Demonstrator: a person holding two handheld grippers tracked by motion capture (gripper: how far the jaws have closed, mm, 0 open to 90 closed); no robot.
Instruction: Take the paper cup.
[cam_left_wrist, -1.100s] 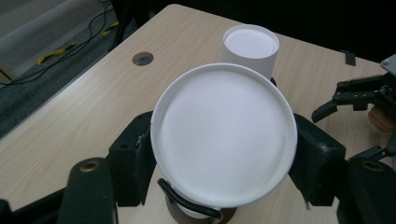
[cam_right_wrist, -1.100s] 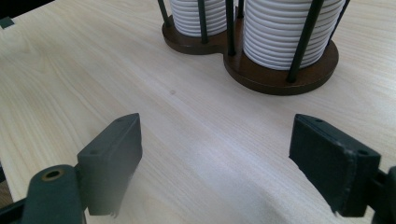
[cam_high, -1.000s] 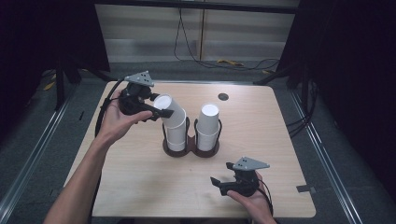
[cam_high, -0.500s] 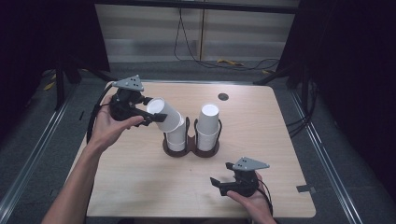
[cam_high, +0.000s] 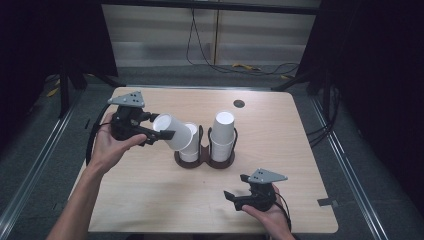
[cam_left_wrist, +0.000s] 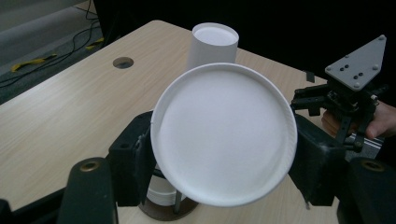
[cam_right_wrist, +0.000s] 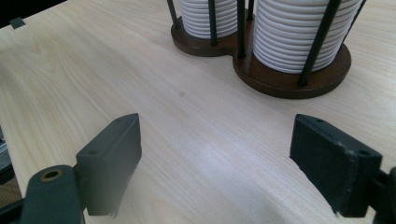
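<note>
Your left gripper (cam_high: 150, 131) jaws clamp a tilted cup (cam_high: 174, 132) above the left stack (cam_high: 190, 148); squeeze harder and it crumples, or snags the holder (cam_high: 204, 161). Right gripper (cam_high: 239, 196) jaws stand apart.

Pale wooden table (cam_high: 150, 200) (black curtains (cam_high: 370, 75) around), grey floor (cam_high: 30, 150).

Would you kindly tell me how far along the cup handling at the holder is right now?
Done: one white cup is off the left stack, clamped sideways in the left gripper. In hand: carrying it clear of the holder. Left: setting it down; the right gripper rests open near the table's front edge.
</note>
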